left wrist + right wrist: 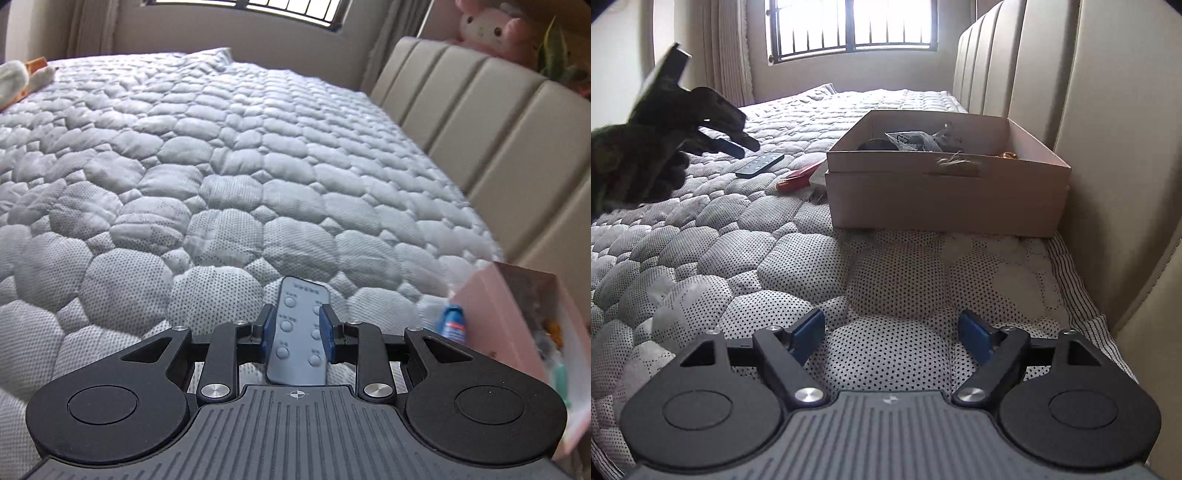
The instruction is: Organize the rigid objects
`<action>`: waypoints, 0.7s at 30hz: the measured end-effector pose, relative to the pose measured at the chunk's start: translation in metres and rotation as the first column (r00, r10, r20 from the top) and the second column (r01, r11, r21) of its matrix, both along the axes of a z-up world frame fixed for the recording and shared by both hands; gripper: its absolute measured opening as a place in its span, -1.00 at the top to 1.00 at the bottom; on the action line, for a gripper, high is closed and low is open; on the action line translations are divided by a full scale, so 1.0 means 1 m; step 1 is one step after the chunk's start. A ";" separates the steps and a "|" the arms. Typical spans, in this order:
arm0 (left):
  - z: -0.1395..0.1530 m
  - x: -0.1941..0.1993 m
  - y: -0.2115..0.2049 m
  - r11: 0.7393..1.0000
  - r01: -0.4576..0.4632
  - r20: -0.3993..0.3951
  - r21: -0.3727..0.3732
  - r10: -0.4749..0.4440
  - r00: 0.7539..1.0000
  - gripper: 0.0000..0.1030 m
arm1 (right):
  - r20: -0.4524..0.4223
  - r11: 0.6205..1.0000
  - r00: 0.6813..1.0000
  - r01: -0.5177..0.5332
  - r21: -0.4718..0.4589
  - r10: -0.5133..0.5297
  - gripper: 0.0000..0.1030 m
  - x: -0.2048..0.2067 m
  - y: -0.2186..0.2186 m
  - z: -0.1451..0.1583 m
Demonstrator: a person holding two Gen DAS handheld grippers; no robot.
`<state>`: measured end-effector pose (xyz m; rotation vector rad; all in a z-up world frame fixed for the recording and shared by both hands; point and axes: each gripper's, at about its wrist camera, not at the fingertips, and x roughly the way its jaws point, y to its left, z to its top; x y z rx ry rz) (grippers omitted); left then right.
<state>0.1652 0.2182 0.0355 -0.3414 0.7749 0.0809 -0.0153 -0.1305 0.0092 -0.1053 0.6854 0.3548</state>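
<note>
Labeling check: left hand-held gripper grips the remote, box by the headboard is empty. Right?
Not quite. The box isn't empty: the right wrist view shows a bag and other clutter inside. The left hand-held gripper does grip the remote.

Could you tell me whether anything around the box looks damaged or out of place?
The cardboard box has a frayed, torn patch on its front wall near the rim. A red-handled tool lies loose on the mattress at its left, not in it.

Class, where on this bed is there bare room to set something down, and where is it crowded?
Free: quilt between the right gripper and the box; the quilt stretching to the window. Crowded: beside the box's left wall, red-handled tool and remote.
</note>
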 end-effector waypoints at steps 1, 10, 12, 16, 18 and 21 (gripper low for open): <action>-0.004 0.003 -0.003 1.000 0.011 -0.013 0.004 -0.011 1.000 0.45 | 0.000 1.000 1.000 0.000 0.002 0.000 -0.58 0.000 0.000 -0.001; -0.012 0.001 -0.034 0.971 0.101 -0.002 0.215 -0.103 0.995 0.27 | -0.010 1.000 1.000 -0.006 0.025 0.006 -0.67 0.003 -0.003 -0.004; -0.013 0.000 -0.034 0.969 0.105 0.004 0.223 -0.109 0.994 0.24 | -0.010 1.000 1.000 -0.007 0.027 0.007 -0.68 0.003 -0.003 -0.004; -0.015 0.000 -0.034 0.965 0.107 0.003 0.240 -0.111 0.994 0.22 | -0.011 0.999 1.000 -0.009 0.033 0.009 -0.70 0.003 -0.003 -0.004; -0.018 0.003 -0.028 0.971 0.086 -0.011 0.222 -0.085 0.996 0.25 | -0.012 0.999 1.000 -0.010 0.036 0.011 -0.71 0.003 -0.003 -0.004; -0.022 0.006 -0.014 0.990 0.055 -0.013 0.133 -0.054 0.998 0.23 | -0.012 0.999 1.000 -0.011 0.037 0.011 -0.72 0.003 -0.002 -0.004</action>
